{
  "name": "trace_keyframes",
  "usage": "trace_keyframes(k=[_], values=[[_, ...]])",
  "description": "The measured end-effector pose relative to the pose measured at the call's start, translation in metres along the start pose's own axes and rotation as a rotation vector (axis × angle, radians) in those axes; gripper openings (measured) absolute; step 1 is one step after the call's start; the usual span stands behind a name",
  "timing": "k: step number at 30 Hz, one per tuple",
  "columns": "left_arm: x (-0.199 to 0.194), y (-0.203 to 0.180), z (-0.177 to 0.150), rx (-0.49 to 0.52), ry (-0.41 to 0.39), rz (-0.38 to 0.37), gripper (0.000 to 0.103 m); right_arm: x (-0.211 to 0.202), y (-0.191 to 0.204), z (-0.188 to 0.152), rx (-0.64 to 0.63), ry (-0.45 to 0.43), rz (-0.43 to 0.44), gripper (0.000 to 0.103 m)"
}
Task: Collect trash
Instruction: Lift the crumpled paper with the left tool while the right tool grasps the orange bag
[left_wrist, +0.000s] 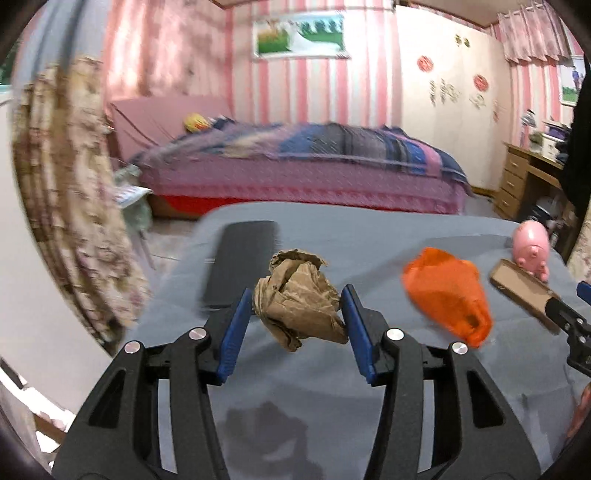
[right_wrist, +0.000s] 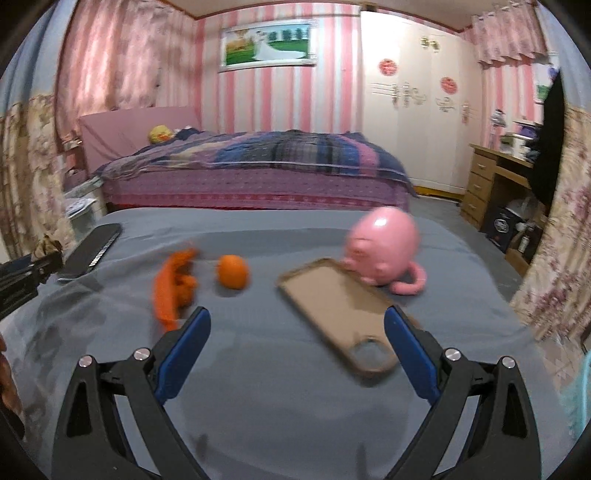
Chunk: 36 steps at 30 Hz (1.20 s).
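while no writing could be read anywhere, the left gripper (left_wrist: 295, 306) pinched a paper wad (left_wrist: 297, 299), and the right gripper (right_wrist: 295, 328) gaped wide, empty, over the table (right_wrist: 277, 387).

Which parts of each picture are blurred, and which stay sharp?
Left wrist view: the crumpled brown paper and the left gripper are sharp; the orange bag and bed are smeared. Right wrist view: the right gripper is sharp; the phone case and pink pig are blurred.
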<state>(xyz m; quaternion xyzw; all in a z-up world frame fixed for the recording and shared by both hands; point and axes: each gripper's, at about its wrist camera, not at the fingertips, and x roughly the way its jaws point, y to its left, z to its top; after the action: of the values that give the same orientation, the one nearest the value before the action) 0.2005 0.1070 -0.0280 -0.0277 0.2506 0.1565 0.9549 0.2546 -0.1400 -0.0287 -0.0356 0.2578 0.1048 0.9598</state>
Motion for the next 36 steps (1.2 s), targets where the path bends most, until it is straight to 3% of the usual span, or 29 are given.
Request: trace_keyframes(k=[5,11,12,14,15,16,18,25,29,36], values=[[-0.006,0.025,-0.007,-0.037,-0.025,0.046,0.049,0.017,0.041,0.006,-0.085,0.030,0.063,0.092],[-0.008,0.036,-0.006,-0.079,-0.036,0.044,0.049,0.047,0.069,0.015,-0.126,0.098,0.111,0.080],[-0.007,0.037,-0.006,-0.084,-0.034,0.042,0.049,0.050,0.071,0.016,-0.129,0.104,0.120,0.074],[-0.007,0.037,-0.006,-0.084,-0.035,0.043,0.049,0.062,0.078,0.018,-0.146,0.147,0.155,0.053],[-0.006,0.037,-0.006,-0.084,-0.034,0.042,0.049,0.065,0.078,0.017,-0.147,0.160,0.169,0.033],[-0.005,0.037,-0.006,-0.082,-0.031,0.042,0.049,0.068,0.080,0.017,-0.145,0.175,0.196,0.022],[-0.006,0.037,-0.006,-0.083,-0.034,0.042,0.049,0.066,0.080,0.017,-0.146,0.160,0.215,0.017],[-0.015,0.030,0.003,-0.076,-0.046,0.026,0.049,0.042,0.064,0.017,-0.122,0.098,0.218,0.013],[-0.026,0.014,0.008,-0.069,-0.055,0.002,0.049,0.012,0.035,0.020,-0.089,0.060,0.195,0.013],[-0.052,-0.030,0.013,-0.041,-0.074,-0.066,0.049,-0.047,-0.027,0.021,-0.098,0.002,0.085,0.013]])
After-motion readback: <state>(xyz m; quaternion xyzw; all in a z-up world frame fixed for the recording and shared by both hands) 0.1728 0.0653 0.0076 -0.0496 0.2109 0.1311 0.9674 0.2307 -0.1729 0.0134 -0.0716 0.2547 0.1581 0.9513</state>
